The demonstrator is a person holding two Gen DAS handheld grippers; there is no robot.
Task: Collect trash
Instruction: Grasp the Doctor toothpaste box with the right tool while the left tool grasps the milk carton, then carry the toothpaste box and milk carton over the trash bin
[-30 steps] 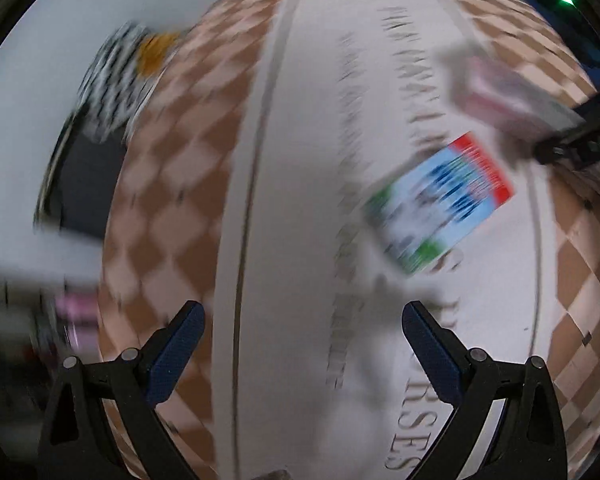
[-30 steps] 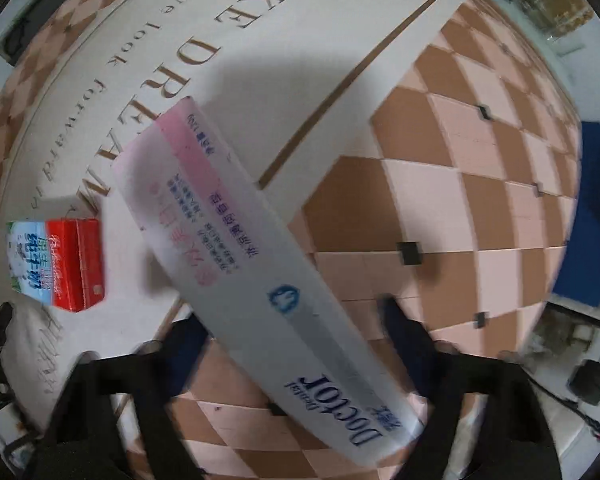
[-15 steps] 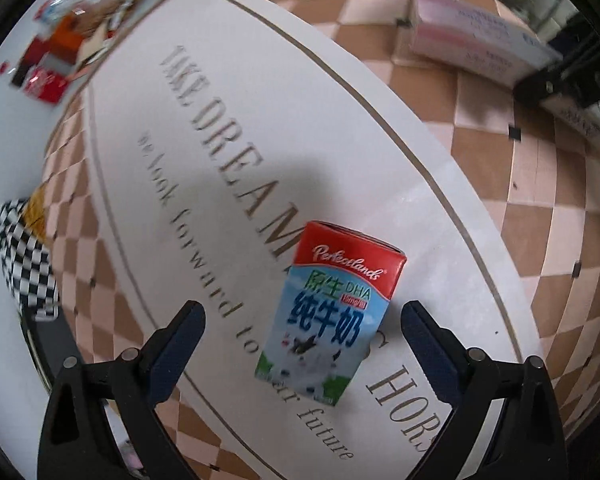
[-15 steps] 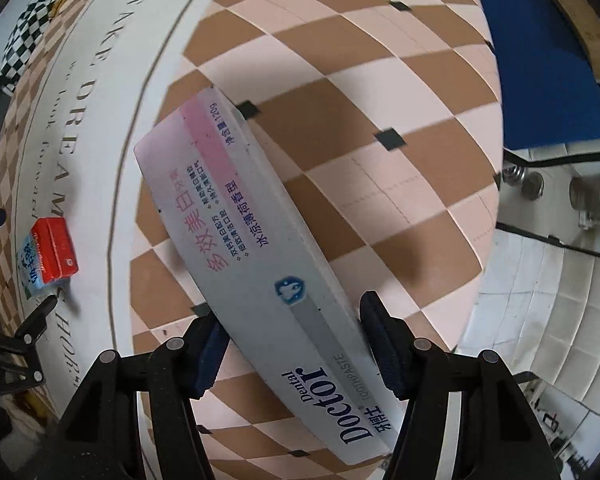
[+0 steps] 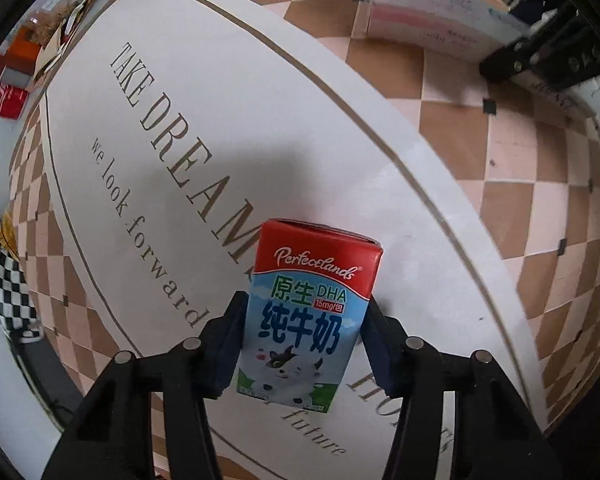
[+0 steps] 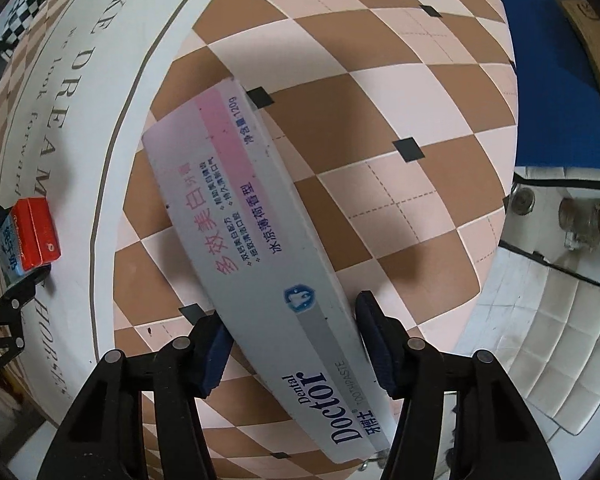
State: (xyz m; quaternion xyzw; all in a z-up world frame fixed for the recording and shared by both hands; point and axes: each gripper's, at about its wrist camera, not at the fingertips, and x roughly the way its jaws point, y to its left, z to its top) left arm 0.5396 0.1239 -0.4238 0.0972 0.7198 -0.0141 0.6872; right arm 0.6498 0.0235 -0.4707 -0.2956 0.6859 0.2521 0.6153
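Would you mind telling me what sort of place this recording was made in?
Probably a home-style room or a staged one: a checkered mat printed with a slogan, a tufted white seat, and packaging, a milk carton and a toothpaste box, being picked up.

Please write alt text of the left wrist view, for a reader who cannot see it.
The left gripper is closed on a red and blue milk carton, over a white mat printed with brown letters. At top right, the right gripper holds a pale toothpaste box above the checkered floor.
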